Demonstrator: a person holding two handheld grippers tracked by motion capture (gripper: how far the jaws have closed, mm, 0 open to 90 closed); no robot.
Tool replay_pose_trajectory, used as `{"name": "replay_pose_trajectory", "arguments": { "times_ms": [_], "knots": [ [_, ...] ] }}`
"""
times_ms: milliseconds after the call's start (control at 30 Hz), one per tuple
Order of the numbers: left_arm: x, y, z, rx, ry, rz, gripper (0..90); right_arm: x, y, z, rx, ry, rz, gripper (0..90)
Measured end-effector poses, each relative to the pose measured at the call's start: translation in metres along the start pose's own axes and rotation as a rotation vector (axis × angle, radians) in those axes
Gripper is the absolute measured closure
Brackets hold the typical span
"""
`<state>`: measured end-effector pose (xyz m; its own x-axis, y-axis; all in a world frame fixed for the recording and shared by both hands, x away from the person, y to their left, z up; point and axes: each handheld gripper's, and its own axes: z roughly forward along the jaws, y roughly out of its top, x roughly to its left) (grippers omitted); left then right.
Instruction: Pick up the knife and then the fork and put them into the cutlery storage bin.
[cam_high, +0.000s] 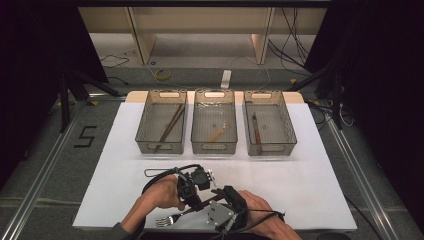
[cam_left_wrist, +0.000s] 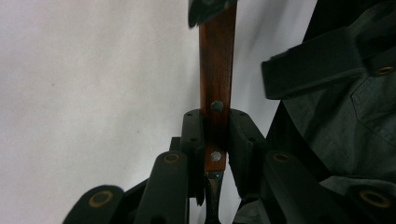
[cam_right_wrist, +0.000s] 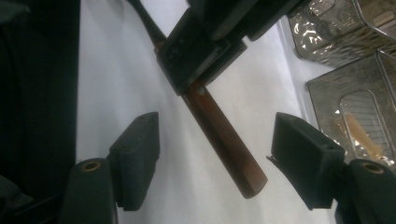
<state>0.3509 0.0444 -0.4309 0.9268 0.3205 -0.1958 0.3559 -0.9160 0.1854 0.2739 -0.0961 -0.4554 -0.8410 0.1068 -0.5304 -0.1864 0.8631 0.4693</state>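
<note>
the left gripper (cam_high: 191, 196) is clenched on a fork (cam_high: 186, 212) with a reddish-brown wooden handle, near the front edge of the white worktop (cam_high: 310, 185). in the left gripper view the two black pads (cam_left_wrist: 192, 135) press the handle (cam_left_wrist: 215, 93) from either side, close to where the wood meets the metal neck; two rivets show in the wood, one just above the pads and one between them. the handle runs on beyond the pads, away from the camera. in the high view the tines (cam_high: 163, 220) point toward the person's left, just beside the worktop's front edge, and the person's left hand (cam_high: 159, 196) wraps that gripper from the side.

the right gripper (cam_right_wrist: 215, 158) is released, its jaws spread wide with the free end of the wooden handle (cam_right_wrist: 224, 140) lying between them, touching neither pad. in the high view it sits just beside the left gripper, its grey plate (cam_high: 219, 214) facing up, with the right hand (cam_high: 260, 210) behind it.

three clear wire-mesh bins stand in a row at the far side of the worktop. the left bin (cam_high: 161, 122) holds dark chopsticks (cam_high: 170, 126) lying diagonally, the middle bin (cam_high: 214, 122) a short pale wooden utensil (cam_high: 217, 133), and the right bin (cam_high: 269, 123) a dark-handled utensil (cam_high: 256, 129) i cannot identify.
</note>
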Motion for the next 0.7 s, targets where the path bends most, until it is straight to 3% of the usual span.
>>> {"name": "replay_pose_trajectory", "arguments": {
  "times_ms": [33, 133, 200, 233, 333, 700],
  "knots": [
    [0.000, 0.001, 0.000, 0.006, -0.001, 0.006, 76.6, 0.002, 0.000, 0.001, 0.007, -0.009, 0.000, 36.1],
    [-0.002, 0.003, 0.001, 0.014, -0.004, 0.016, 76.6, 0.003, 0.000, 0.003, 0.030, -0.032, -0.088, 39.3],
    [-0.003, 0.005, 0.001, 0.012, -0.011, 0.012, 76.6, 0.007, 0.000, 0.004, 0.042, -0.047, -0.090, 41.5],
    [-0.003, 0.005, 0.001, 0.019, -0.010, 0.018, 76.6, 0.006, 0.000, 0.005, 0.041, -0.045, -0.133, 43.1],
    [-0.004, 0.007, 0.001, 0.020, -0.012, 0.025, 76.6, 0.010, 0.000, 0.006, 0.047, -0.058, -0.124, 46.9],
    [-0.005, 0.011, 0.000, 0.021, -0.029, 0.034, 76.5, 0.012, -0.001, 0.007, 0.060, -0.098, -0.201, 62.8]
  ]
}}
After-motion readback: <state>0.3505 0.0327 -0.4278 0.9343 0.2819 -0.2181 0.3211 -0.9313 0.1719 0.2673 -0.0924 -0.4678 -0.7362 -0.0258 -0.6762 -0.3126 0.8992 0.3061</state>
